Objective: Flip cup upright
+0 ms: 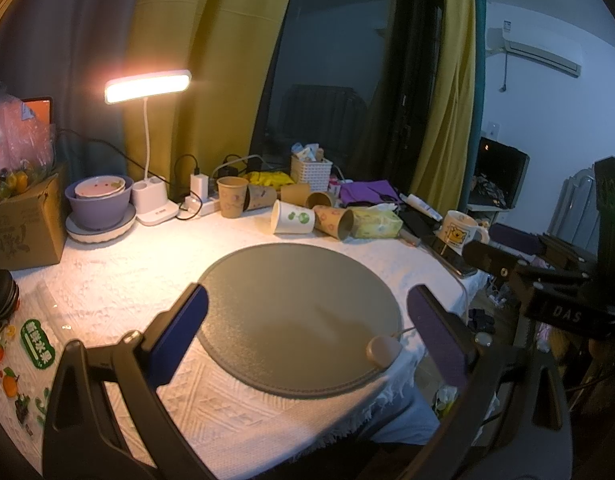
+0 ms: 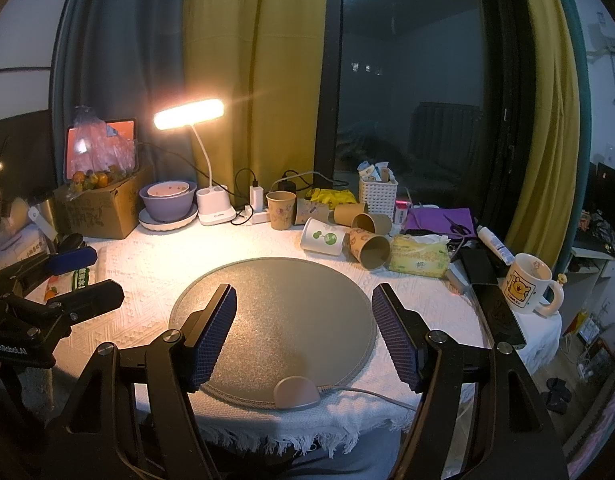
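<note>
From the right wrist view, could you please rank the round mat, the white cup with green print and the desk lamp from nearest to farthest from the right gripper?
1. Round mat, directly under the right gripper.
2. White cup, lying beyond the mat, slightly right.
3. Desk lamp, back left.

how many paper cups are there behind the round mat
6, maybe more hidden: upright cup, lying cup beside it, tube-like cup, tipped cup, white cup, nearest fallen cup.

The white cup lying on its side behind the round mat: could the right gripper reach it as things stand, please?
Probably yes. The right gripper is open and empty, the round mat ahead lies bare, and the white cup is fronted by nothing, though a brown cup touches its side.
</note>
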The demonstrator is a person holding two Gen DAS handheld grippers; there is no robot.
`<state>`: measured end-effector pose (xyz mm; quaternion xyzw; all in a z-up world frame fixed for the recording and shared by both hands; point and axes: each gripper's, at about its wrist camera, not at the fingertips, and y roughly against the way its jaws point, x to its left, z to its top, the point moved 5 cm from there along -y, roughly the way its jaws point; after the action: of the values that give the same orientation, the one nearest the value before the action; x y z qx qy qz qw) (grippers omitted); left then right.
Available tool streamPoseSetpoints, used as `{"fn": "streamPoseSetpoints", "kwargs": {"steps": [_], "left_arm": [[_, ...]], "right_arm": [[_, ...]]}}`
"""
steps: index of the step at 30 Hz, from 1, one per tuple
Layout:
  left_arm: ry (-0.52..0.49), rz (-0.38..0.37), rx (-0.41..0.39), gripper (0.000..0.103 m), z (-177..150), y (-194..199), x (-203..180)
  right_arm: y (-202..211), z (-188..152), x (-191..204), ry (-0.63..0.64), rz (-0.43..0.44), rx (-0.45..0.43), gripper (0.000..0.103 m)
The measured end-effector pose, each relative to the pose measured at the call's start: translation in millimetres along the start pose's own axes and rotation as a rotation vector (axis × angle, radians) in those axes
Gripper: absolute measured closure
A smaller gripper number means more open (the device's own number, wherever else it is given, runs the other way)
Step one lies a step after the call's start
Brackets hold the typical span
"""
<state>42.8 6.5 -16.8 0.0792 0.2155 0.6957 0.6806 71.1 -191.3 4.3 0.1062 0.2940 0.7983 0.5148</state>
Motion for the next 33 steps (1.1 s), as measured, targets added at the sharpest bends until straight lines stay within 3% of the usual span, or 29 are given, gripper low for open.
{"fn": "streamPoseSetpoints", "kwargs": {"steps": [25,33], "left_arm": [[-0.006,-0.002,0.005,0.003,-2.5,-0.7,-1.5],[-0.055,-0.013,0.044,0.003,0.9,-27.2,-1.9]], "right_arm": [[-0.9,0.7,4.3,0.004,0.002,0.004,0.030],[-17.4,-1.4,-5.5,0.012,-0.005,0.022,0.030]]}}
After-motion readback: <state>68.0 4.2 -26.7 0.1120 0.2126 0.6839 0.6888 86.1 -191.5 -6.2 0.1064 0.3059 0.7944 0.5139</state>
